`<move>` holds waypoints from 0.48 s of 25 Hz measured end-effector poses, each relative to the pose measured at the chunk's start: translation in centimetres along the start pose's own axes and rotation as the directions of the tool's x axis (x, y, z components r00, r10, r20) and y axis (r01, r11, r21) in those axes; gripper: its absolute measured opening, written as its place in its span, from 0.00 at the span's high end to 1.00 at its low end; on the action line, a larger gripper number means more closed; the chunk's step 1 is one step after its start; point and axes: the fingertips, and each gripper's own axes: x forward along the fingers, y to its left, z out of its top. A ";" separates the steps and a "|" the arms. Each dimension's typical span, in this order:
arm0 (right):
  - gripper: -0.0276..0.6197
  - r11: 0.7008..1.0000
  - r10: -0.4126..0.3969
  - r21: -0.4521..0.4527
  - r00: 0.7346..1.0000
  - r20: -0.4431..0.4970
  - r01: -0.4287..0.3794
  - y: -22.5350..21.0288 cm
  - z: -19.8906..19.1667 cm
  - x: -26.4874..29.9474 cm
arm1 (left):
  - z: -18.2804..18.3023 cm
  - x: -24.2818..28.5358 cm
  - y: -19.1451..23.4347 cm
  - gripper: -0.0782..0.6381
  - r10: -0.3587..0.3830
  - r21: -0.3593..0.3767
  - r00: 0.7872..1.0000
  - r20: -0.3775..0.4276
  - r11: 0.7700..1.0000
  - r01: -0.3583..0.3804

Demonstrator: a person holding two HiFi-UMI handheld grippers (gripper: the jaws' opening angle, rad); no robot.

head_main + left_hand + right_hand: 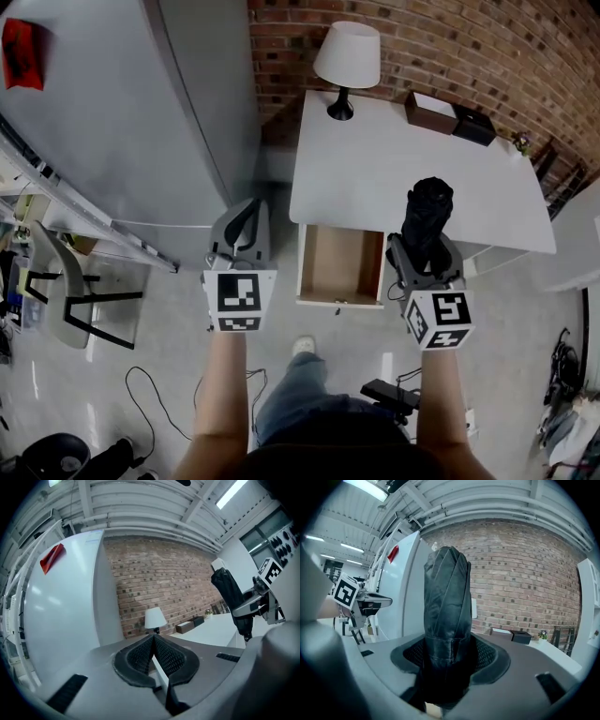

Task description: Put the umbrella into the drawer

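Right gripper (447, 654) clamped on folded black fabric umbrella (446, 592). Left gripper (153, 638) pinched together, empty. Only in head view: open light-wood drawer (342, 264), just left of right gripper, between both grippers.

Drawer (340, 265) open, free frm above; desk (394, 169) behind.

Ahead of you: red brick wall (450, 47) across back of room. White counter (375, 169) stands against it. White-shaded lamp (347, 56) at counter's far left corner. Brown box (430, 112) and black box (473, 126) side by side along far edge, small plant (521, 143) beyond them. To your left: tall white cabinet (122, 122), red tag (22, 54) on its face. Grey chair (66, 295) near cabinet on pale glossy floor (169, 375). Black cable (150, 394) loops on floor. Overhead: white ribbed ceiling (140, 508), strip light (232, 493) lit.
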 end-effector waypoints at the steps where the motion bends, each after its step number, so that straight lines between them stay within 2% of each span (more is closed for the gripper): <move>1: 0.58 1.000 0.006 0.001 1.000 -0.012 -0.006 0.3 -0.5 0.8 | -0.6 0.5 0.1 0.89 -0.006 -0.002 1.000 -0.008 1.000 0.006; 7: 0.58 0.997 0.075 -0.006 0.992 -0.106 -0.076 2.6 -4.3 4.8 | -4.1 2.8 0.4 0.89 -0.037 -0.024 0.997 -0.067 0.999 0.036; 12: 0.58 0.988 0.151 -0.006 0.973 -0.176 -0.155 5.1 -8.1 7.2 | -7.0 3.6 0.0 0.89 -0.058 -0.036 0.992 -0.108 0.998 0.054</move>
